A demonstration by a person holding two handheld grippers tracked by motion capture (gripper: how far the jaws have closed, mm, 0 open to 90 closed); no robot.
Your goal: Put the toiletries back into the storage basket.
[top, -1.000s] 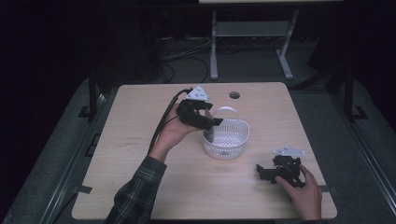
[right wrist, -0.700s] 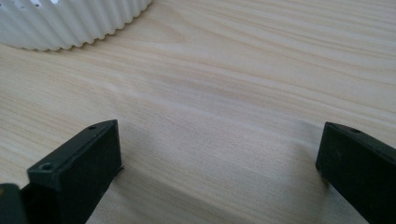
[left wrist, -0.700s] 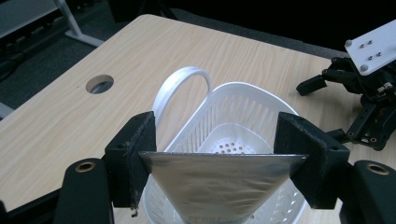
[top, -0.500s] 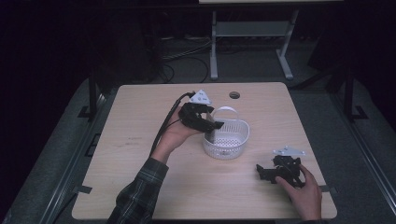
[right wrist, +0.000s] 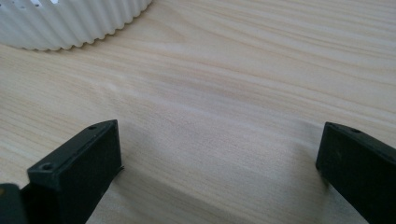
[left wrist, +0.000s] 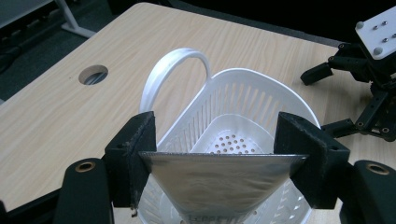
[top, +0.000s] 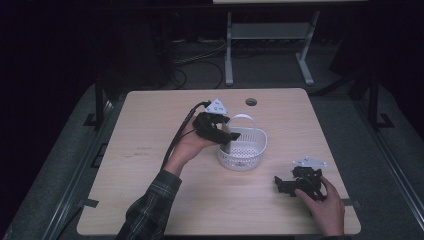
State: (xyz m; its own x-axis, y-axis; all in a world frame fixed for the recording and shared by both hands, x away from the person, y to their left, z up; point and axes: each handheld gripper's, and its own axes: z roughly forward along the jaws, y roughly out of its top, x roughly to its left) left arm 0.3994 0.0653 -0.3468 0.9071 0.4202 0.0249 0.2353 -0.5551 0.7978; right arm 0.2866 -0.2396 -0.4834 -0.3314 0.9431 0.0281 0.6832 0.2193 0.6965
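Fingers (left wrist: 135, 154) pinch silver pouch (left wrist: 219, 179) crosswise, apparently tapering into basket (left wrist: 261, 98).

Left hand-held gripper (top: 225, 134): black, grey three-cornered screwed plate, black trailing cable. Dark plaid sleeve (top: 150, 207). Right hand-held gripper (top: 285, 184): black.

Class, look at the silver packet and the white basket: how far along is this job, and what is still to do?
Done: the left gripper has picked up the silver packet. In hand: the packet hangs clamped above the white basket. Left: lowering it in and letting go, probably. The right gripper rests open on the table.
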